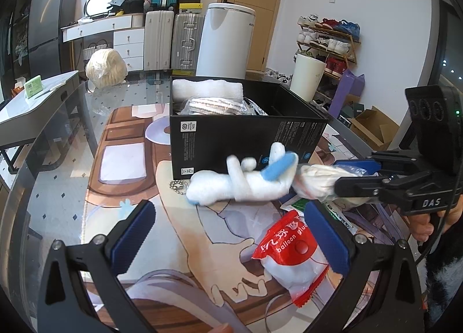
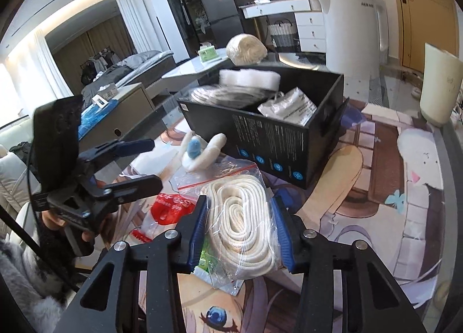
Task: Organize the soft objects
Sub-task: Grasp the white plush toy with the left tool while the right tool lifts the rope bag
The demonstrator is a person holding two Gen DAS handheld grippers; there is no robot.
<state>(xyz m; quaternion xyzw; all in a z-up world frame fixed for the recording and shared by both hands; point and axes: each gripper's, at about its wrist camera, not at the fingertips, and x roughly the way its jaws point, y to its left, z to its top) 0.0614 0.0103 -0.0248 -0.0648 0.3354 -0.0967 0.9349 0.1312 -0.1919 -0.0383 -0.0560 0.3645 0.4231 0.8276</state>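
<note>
**Bagged rope gripped beside a half-filled box**

A clear bag of coiled white rope (image 2: 243,217) is squeezed between the pads of the right gripper (image 2: 241,234), near the front edge of the table (image 2: 419,246). Just behind it, a black box (image 2: 272,142) already holds a white foam block (image 2: 249,78) and bagged items. A white plush toy (image 1: 240,182) and a red glue packet (image 1: 289,246) still lie outside. The left gripper (image 1: 228,237) hangs open over the packet, holding nothing. The sorting looks roughly half done.
</note>
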